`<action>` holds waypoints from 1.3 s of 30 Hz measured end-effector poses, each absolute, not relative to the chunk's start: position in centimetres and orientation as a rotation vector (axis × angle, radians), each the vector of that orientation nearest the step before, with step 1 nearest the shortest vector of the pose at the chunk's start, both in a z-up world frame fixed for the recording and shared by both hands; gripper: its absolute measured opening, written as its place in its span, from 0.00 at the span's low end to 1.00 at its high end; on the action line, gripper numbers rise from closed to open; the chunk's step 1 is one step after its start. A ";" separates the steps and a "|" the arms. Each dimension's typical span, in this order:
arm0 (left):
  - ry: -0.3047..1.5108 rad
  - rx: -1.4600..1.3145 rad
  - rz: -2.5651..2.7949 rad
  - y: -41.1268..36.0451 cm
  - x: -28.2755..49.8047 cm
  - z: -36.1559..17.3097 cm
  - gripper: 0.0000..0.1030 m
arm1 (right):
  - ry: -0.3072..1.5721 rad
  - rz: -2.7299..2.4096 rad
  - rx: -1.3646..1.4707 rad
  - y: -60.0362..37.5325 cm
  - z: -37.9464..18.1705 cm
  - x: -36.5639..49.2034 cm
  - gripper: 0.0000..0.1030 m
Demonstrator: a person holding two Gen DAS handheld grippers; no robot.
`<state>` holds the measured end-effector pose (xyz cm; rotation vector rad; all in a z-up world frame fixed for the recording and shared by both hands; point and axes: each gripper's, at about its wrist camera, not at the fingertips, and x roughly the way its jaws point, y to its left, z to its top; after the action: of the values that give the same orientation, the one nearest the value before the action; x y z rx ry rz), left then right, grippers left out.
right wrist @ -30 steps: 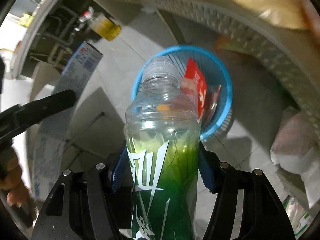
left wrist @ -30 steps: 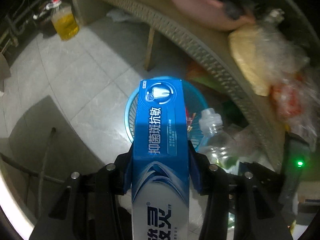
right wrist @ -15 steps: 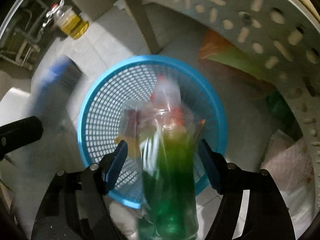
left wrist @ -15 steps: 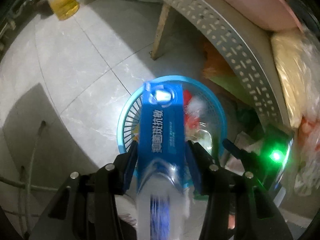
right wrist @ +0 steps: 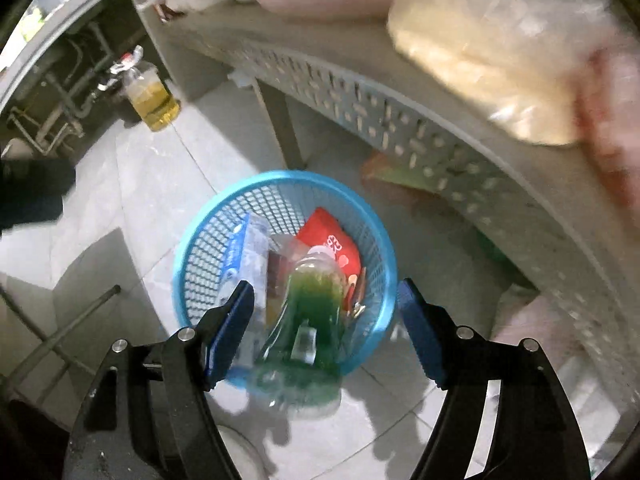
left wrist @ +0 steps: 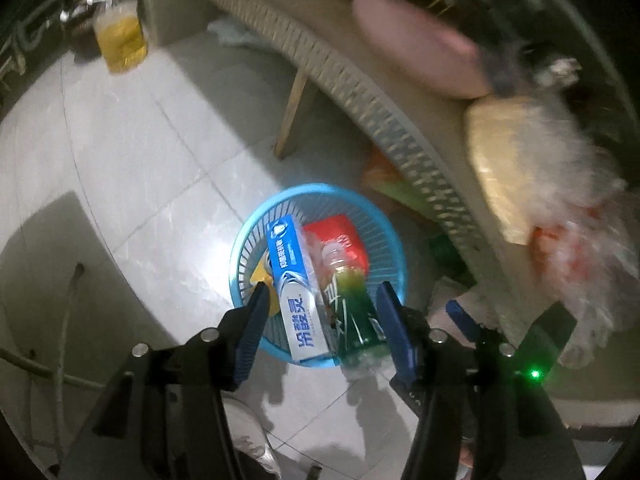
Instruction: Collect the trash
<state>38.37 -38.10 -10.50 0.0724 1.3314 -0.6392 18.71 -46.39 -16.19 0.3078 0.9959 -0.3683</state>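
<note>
Both tongs hang above the blue basket (left wrist: pixel 394 236), which sits on the tiled floor (left wrist: pixel 120 184) at lower centre of each view. The left tongs (left wrist: pixel 320 320) have just been opening, and nothing is pinched between them: the toothpaste box (left wrist: pixel 294 292) lies below, propped in the basket with its lower end over the near rim. The right tongs (right wrist: pixel 326 326) have likewise just been spreading and stand wide and empty, the green bottle (right wrist: pixel 310 312) blurred beneath them, neck toward the basket's middle and base out over the near rim. A red packet (right wrist: pixel 334 246) already lies inside against the far wall.

The risk here is at the near rim. Both pieces are long and look to rest partly across the edge, so either could tip back out onto the tiles, and the bottle, being round, would likely roll away. The basket looks light; a knock from a lowered finger could shove or upset it. At upper left the jug of yellow liquid (left wrist: pixel 120 38) stands well apart. The desk (left wrist: pixel 360 92) edge and its leg (left wrist: pixel 292 116) crowd the upper right, so a wide swing away could catch them.
</note>
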 end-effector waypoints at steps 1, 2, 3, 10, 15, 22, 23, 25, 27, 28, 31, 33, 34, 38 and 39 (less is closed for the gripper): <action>1.304 0.072 -0.655 -37.4 37.7 -9.4 0.55 | 0.972 -0.365 0.301 -46.0 -15.6 18.0 0.73; 1.269 0.074 -0.666 -36.6 37.0 -8.2 0.57 | 0.951 -0.363 0.298 -45.5 -15.1 17.5 0.75; 1.206 0.077 -0.691 -35.2 35.6 -6.3 0.61 | 0.919 -0.357 0.301 -45.0 -14.0 16.4 0.76; 0.820 0.134 -0.728 -25.5 25.7 1.7 0.87 | 0.751 -0.322 0.279 -40.4 -7.3 9.0 0.89; 0.734 0.044 -0.659 -19.9 20.5 3.3 0.95 | 0.651 -0.300 0.174 -36.4 -4.0 5.7 0.92; 0.664 -0.052 -0.569 -14.2 14.0 3.2 0.95 | 0.591 -0.216 0.053 -30.9 -1.1 2.9 0.92; 0.658 -0.060 -0.562 -13.7 13.4 3.2 0.95 | 0.591 -0.207 0.026 -30.0 -0.8 2.6 0.92; 0.632 -0.046 -0.521 -12.8 11.8 3.4 0.95 | 0.593 -0.186 -0.018 -28.7 -0.3 1.9 0.92; 0.611 -0.022 -0.493 -12.2 10.6 3.4 0.95 | 0.594 -0.147 -0.037 -27.8 0.0 1.3 0.92; 0.594 0.002 -0.465 -11.9 9.8 3.4 0.95 | 0.597 -0.137 -0.042 -27.5 0.1 1.1 0.92; 0.575 0.047 -0.399 -11.2 8.4 3.2 0.95 | 0.586 -0.135 -0.060 -26.6 0.4 0.3 0.92; 0.569 0.067 -0.358 -10.5 7.5 3.1 0.95 | 0.559 -0.161 -0.090 -26.0 0.8 -0.3 0.92; 0.571 0.067 -0.345 -10.2 7.3 3.0 0.95 | 0.546 -0.174 -0.103 -25.8 0.8 -0.6 0.92; 0.608 0.029 -0.275 -8.4 6.8 2.3 0.95 | 0.504 -0.216 -0.150 -25.1 1.2 -1.4 0.92; 0.621 0.010 -0.260 -7.9 6.7 2.2 0.95 | 0.497 -0.219 -0.154 -25.0 1.3 -1.6 0.92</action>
<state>6.73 -7.88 2.19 0.0097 0.6215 -0.2602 -1.57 -25.04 1.31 -0.1537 0.4973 -0.2195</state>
